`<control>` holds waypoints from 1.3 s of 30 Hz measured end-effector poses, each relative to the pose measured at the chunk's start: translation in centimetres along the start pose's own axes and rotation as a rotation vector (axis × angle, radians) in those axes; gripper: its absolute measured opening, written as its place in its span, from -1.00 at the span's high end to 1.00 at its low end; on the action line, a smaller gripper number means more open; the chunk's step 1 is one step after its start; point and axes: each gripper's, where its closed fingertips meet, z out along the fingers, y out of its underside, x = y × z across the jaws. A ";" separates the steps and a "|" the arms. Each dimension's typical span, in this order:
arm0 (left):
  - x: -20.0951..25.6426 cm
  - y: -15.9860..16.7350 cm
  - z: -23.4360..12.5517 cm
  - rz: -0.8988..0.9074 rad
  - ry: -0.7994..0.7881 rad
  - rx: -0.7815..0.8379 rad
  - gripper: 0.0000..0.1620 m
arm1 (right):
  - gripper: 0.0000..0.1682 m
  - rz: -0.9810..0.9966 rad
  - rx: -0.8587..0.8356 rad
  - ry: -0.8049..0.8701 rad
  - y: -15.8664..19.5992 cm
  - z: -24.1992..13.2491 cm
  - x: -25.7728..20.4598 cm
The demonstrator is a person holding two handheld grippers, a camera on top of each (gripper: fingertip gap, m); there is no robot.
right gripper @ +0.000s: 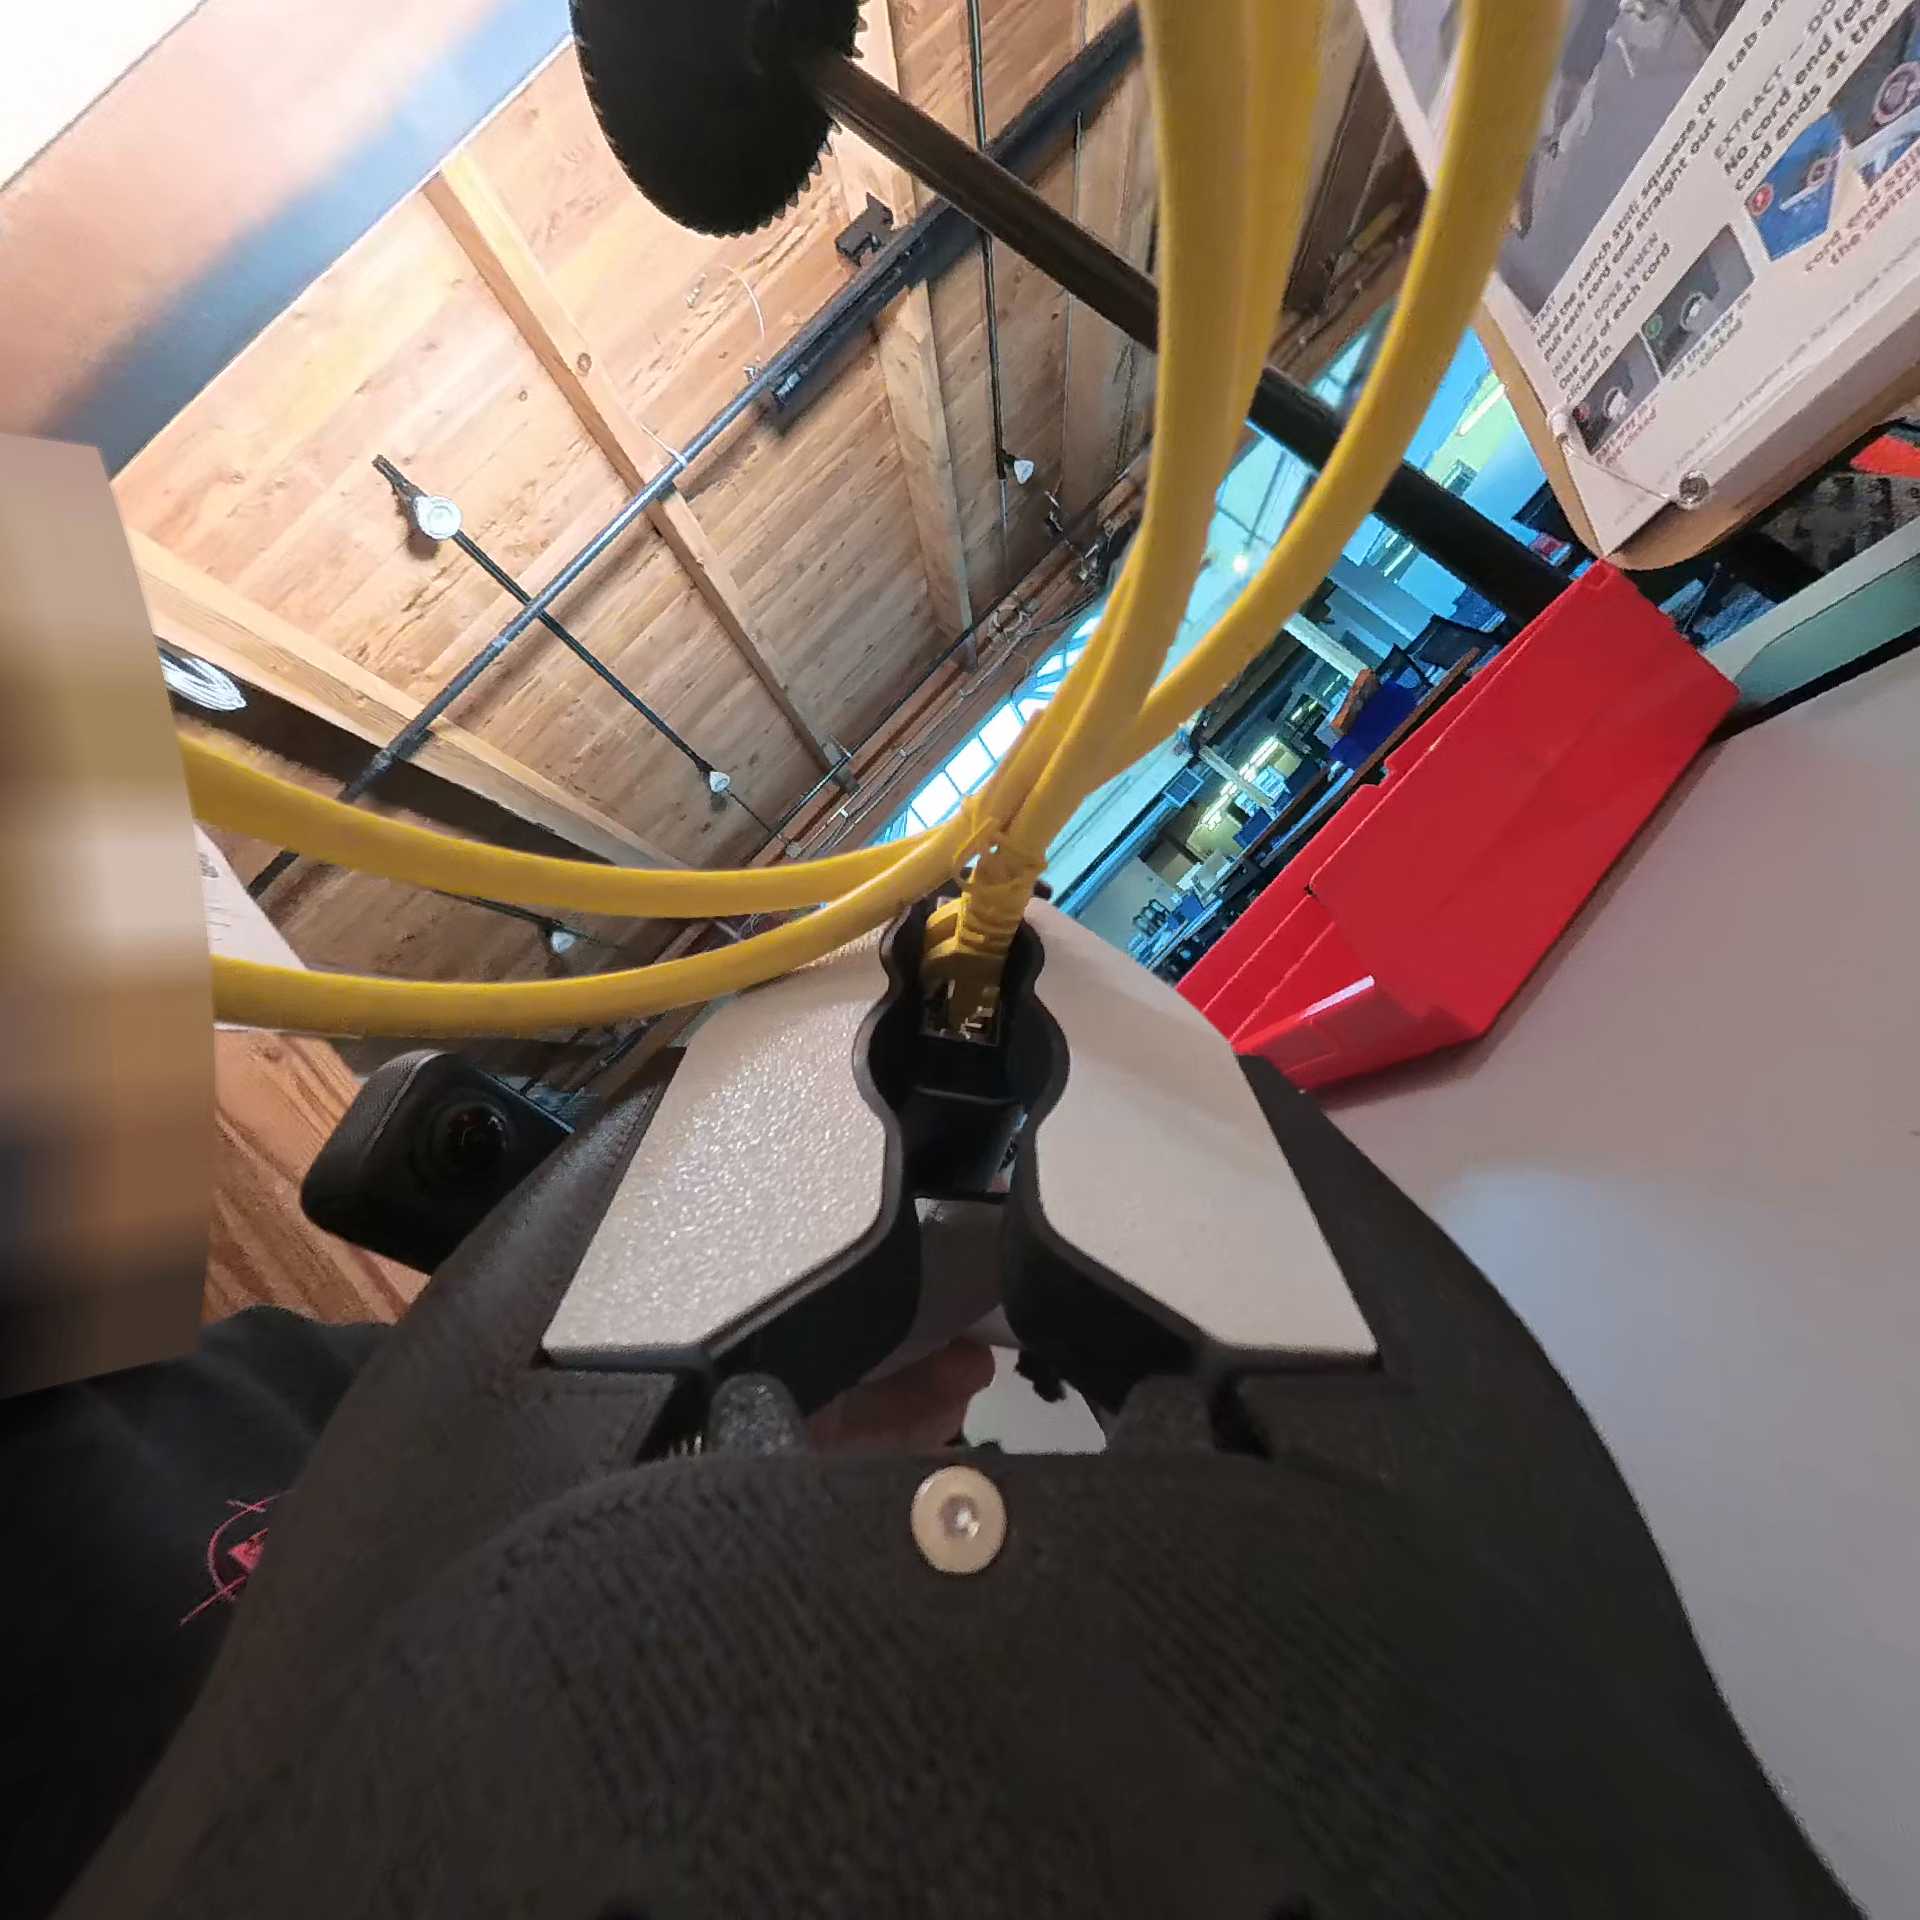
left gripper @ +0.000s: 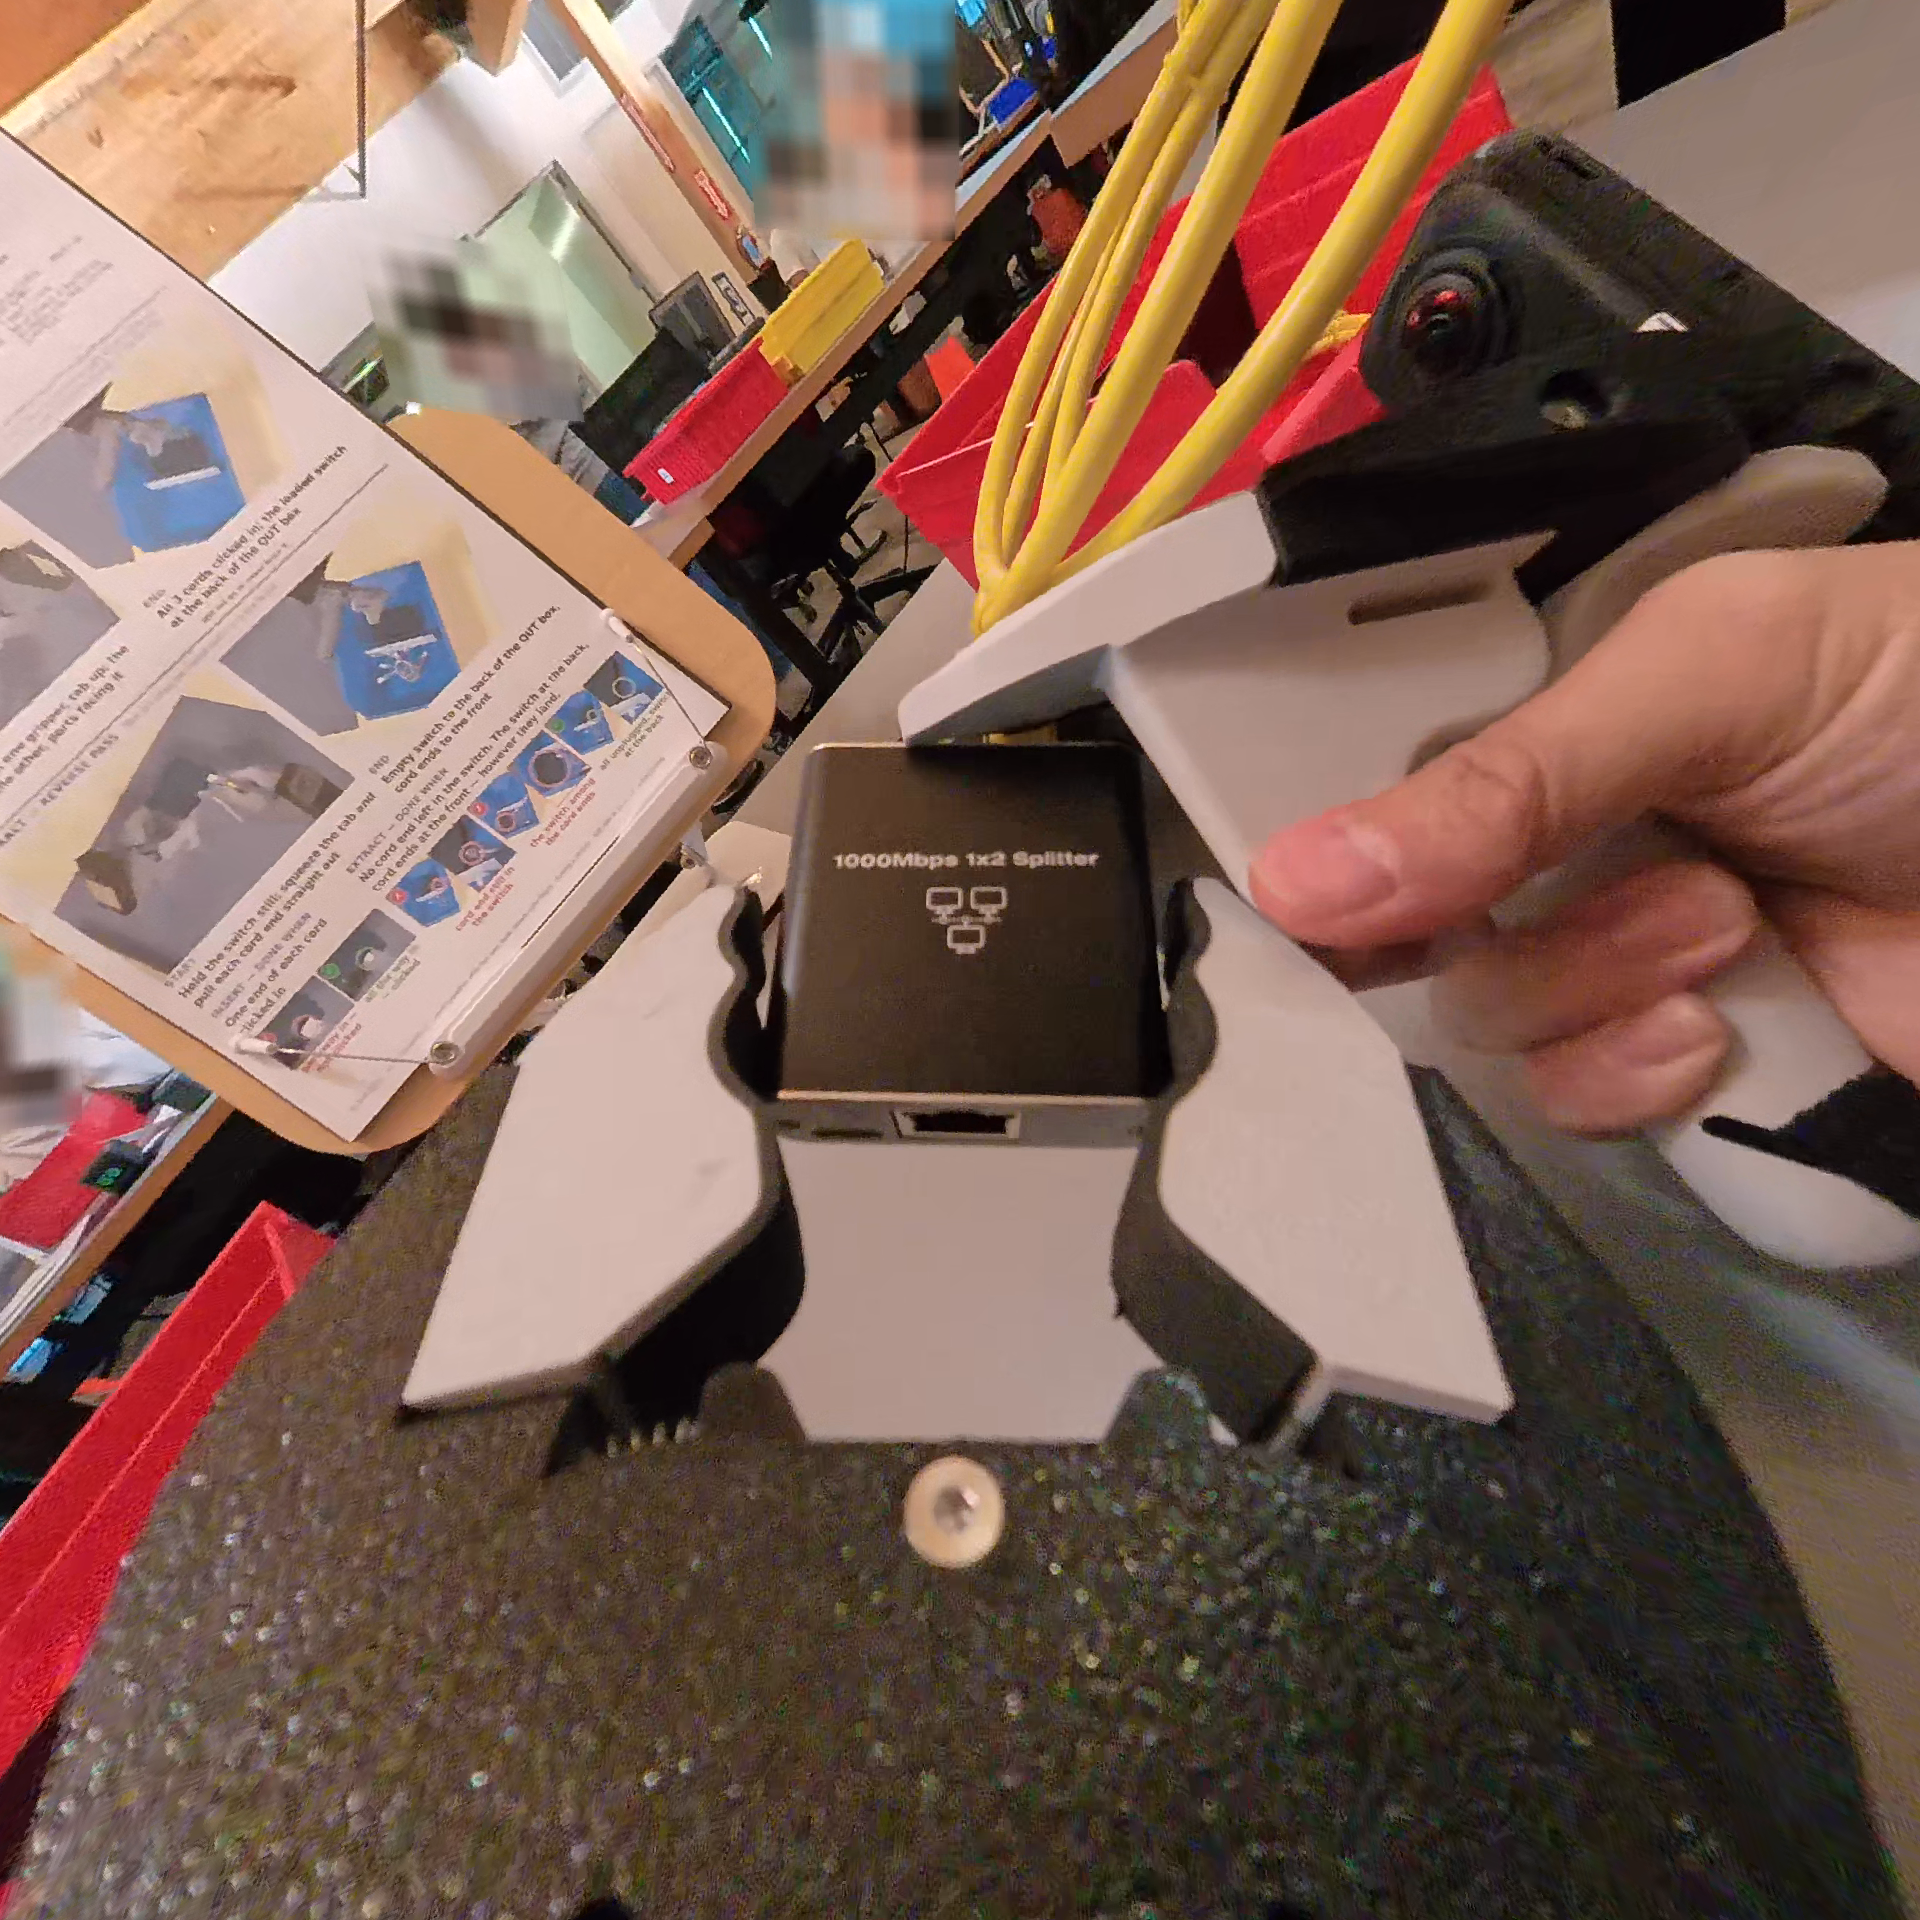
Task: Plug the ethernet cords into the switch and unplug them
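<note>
The left tongs (left gripper: 966, 1039) pinched the smooth black box-shaped switch (left gripper: 966, 914) by its sides. The right tongs (right gripper: 961, 997) pinched a yellow ethernet cord's ribbed plug (right gripper: 977, 935), seemingly meeting the switch's far edge.

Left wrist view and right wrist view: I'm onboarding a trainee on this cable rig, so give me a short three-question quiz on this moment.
1. True or false: the left gripper holds the black switch.
2. What colour are the ethernet cords? A red, B yellow, C blue.
3. Fill in: the right gripper is shut on a cord's ____.

Key: 1 true. 2 B. 3 plug; whether it sits in a port cannot be told.
</note>
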 end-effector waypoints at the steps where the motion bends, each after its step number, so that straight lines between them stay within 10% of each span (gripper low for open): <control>1: 0.0 0.0 0.0 -0.006 0.007 -0.002 0.08 | 0.83 -0.008 -0.007 0.002 0.0 0.0 -0.1; 39: 0.3 -2.0 -0.7 -0.122 0.172 0.222 0.27 | 0.82 0.050 0.052 -0.015 -1.4 -0.1 -0.9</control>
